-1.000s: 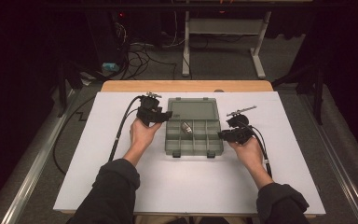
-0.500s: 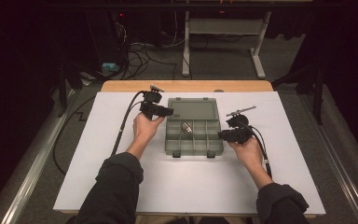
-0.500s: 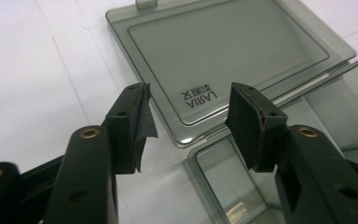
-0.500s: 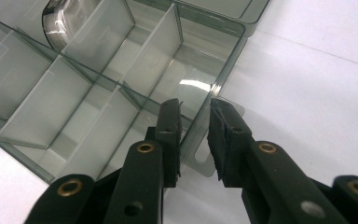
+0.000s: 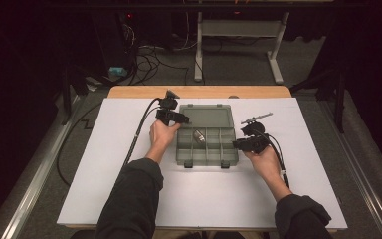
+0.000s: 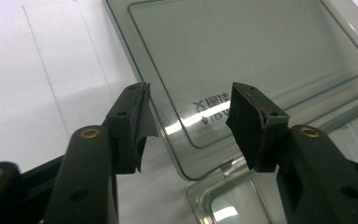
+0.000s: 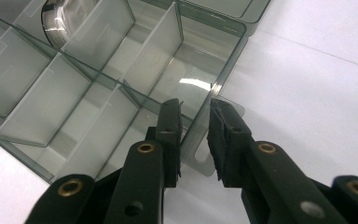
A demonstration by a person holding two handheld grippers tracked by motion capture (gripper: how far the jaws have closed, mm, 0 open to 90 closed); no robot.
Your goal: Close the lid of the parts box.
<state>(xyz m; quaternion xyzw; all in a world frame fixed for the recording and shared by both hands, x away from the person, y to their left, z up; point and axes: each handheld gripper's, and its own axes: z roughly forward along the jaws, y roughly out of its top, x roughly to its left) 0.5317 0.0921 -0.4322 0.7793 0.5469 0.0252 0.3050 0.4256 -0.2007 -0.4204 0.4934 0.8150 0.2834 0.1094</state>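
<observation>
White bench (image 5: 129,199) carries an opened compartment box (image 5: 206,149): the right hand-held gripper (image 7: 195,109) grasps its side wall, while the left hand-held gripper (image 6: 189,109), released, straddles the lid (image 6: 251,56) corner. If the left closes askew, I judge the smooth lid may slip and jerk the box from the right's thin-walled hold.

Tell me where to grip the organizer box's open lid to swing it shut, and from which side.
Grip the lid by its near corner edge, coming in from the left as the left gripper does. The lid lies flat and thin behind the box, and only its rim offers the jaws purchase. The open jaws already straddle that rounded corner.
</observation>
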